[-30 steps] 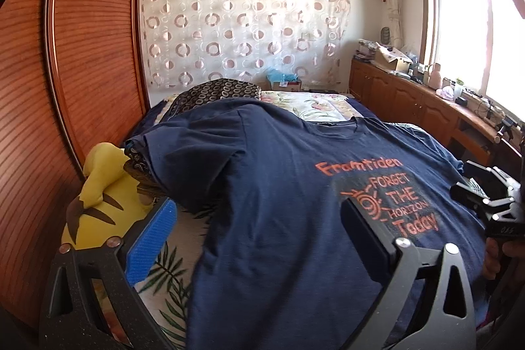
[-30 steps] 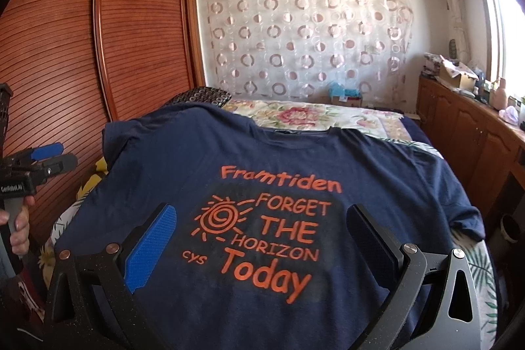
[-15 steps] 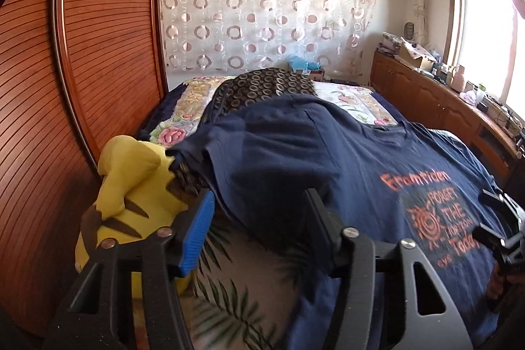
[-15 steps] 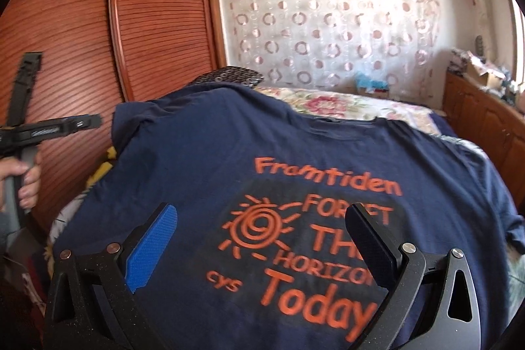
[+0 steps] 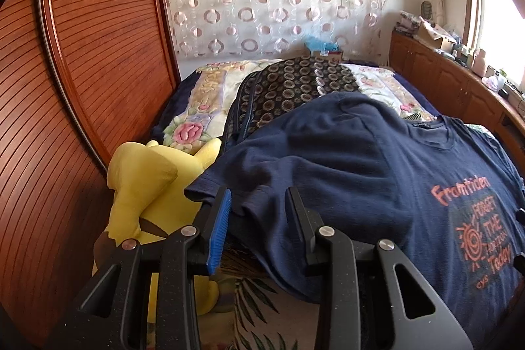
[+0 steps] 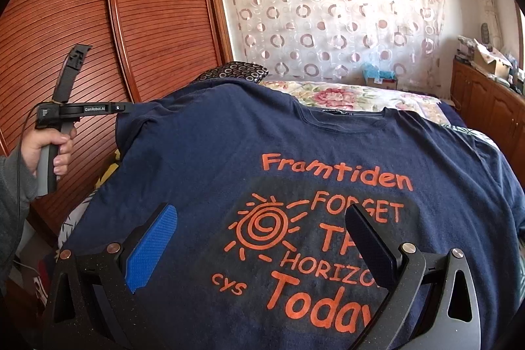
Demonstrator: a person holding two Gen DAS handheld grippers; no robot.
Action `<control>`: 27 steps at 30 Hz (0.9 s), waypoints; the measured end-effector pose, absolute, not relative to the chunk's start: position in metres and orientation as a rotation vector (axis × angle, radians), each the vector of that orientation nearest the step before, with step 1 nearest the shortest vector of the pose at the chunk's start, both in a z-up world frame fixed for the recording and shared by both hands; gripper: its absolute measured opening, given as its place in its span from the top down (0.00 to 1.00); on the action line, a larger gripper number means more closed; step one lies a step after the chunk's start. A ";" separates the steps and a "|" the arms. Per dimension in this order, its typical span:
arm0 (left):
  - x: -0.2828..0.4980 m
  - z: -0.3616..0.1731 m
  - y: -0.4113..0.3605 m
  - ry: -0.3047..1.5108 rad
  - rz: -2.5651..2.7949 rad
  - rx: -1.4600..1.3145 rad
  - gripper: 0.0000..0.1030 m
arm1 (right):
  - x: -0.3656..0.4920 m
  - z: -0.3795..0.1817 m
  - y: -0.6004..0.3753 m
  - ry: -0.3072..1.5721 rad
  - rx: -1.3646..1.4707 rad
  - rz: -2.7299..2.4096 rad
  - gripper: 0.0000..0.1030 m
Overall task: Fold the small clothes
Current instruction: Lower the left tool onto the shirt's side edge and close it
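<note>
A navy T-shirt (image 5: 344,173) with an orange print (image 6: 328,218) lies face up, spread across the bed. My left gripper (image 5: 259,199) is at the shirt's left sleeve (image 5: 229,179). Its jaws are closing, with the sleeve hem lying in the gap between them. The pads do not press on the cloth. In the right wrist view a hand (image 6: 49,150) holds that gripper level at the sleeve's edge. My right gripper (image 6: 261,212) hovers wide open over the print, with nothing between its fingers.
A yellow plush toy (image 5: 144,186) lies just left of the sleeve, against the wooden sliding wardrobe doors (image 5: 82,87). A dark patterned pillow (image 5: 295,87) props up the shirt's shoulder. Floral bedding (image 6: 344,95) shows behind. Wooden cabinets (image 5: 459,87) line the right wall.
The left gripper has swung left, from the shirt's body to its left sleeve, and its jaws have narrowed a lot. The right gripper has edged closer to the print and stays wide open.
</note>
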State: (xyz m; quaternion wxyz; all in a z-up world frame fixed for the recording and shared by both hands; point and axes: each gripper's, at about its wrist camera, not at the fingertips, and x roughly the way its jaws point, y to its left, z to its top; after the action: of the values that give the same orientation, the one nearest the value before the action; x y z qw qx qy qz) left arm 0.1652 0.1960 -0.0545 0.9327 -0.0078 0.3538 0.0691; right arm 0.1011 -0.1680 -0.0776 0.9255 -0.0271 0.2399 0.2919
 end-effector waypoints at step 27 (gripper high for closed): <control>0.196 0.040 0.044 0.591 -0.202 0.161 0.46 | 0.099 -0.070 -0.190 0.496 -0.052 0.518 0.01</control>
State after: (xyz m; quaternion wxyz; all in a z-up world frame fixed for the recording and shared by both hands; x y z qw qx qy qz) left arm 0.1958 0.0442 0.0403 0.9485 0.0792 0.2902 -0.0994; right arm 0.0992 -0.1904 -0.0700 0.9361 -0.0253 0.2425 0.2535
